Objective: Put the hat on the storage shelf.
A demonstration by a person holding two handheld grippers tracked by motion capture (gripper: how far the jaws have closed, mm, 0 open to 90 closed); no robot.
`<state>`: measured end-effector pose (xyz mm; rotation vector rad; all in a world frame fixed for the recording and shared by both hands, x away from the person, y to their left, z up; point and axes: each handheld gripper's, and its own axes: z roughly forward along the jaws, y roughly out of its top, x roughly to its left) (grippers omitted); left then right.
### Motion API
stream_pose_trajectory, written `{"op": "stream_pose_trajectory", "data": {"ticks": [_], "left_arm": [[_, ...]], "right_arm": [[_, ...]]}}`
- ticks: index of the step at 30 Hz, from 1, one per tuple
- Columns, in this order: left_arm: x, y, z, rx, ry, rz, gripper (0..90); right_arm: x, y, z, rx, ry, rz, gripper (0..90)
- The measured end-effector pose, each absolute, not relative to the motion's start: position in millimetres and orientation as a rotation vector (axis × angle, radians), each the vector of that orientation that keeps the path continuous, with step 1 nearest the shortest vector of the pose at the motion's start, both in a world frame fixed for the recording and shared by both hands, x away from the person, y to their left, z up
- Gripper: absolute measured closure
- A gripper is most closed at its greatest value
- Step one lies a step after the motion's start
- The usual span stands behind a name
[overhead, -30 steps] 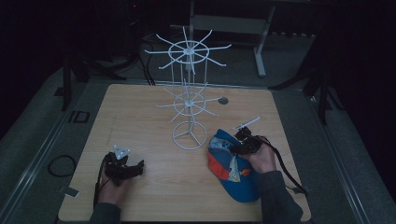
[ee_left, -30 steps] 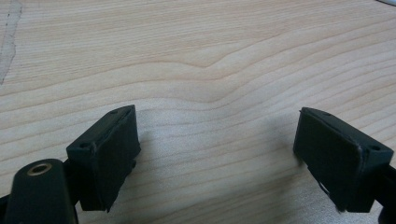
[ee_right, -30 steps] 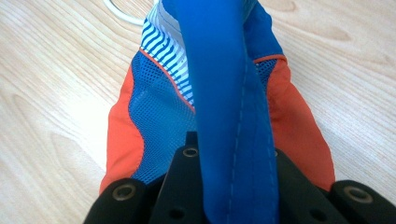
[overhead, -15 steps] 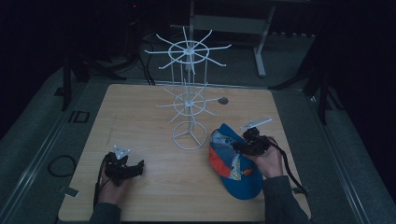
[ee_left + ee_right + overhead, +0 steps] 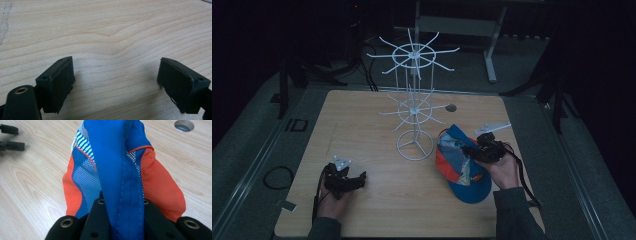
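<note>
The blue and orange cap (image 5: 461,160) is lying on the right part of the wooden table (image 5: 362,130), just right of the base of the white wire rack (image 5: 414,112), with its blue brim hanging toward the person. The right gripper (image 5: 472,149) is pinching a fold of the cap's blue fabric, its jaws closed tight on the cloth (image 5: 120,182) while orange panels and mesh are spreading out to either side. A round hole (image 5: 184,125) in the table is showing beyond the cap. Well apart, near the left front of the table, the left gripper (image 5: 357,179) is resting low over bare wood, its jaws (image 5: 115,82) standing wide open around nothing.
</note>
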<state>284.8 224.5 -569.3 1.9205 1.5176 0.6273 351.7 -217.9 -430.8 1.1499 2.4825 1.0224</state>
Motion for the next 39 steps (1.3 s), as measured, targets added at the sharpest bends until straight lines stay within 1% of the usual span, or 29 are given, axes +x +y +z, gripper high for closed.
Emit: {"op": "stream_pose_trajectory", "data": {"ticks": [19, 31, 39], "left_arm": [[284.8, 224.5, -569.3, 1.92, 1.518, 0.627, 14.6], [284.8, 224.6, -569.1, 1.922, 1.519, 0.624, 14.6], [284.8, 224.5, -569.1, 1.921, 1.519, 0.624, 14.6]], "right_arm": [[350.8, -220.5, -399.9, 1.103, 2.419, 1.104, 87.9], [349.2, -220.6, -371.9, 1.057, 2.38, 1.112, 87.9], [348.3, -219.6, -363.3, 1.04, 2.367, 1.115, 87.9]]}}
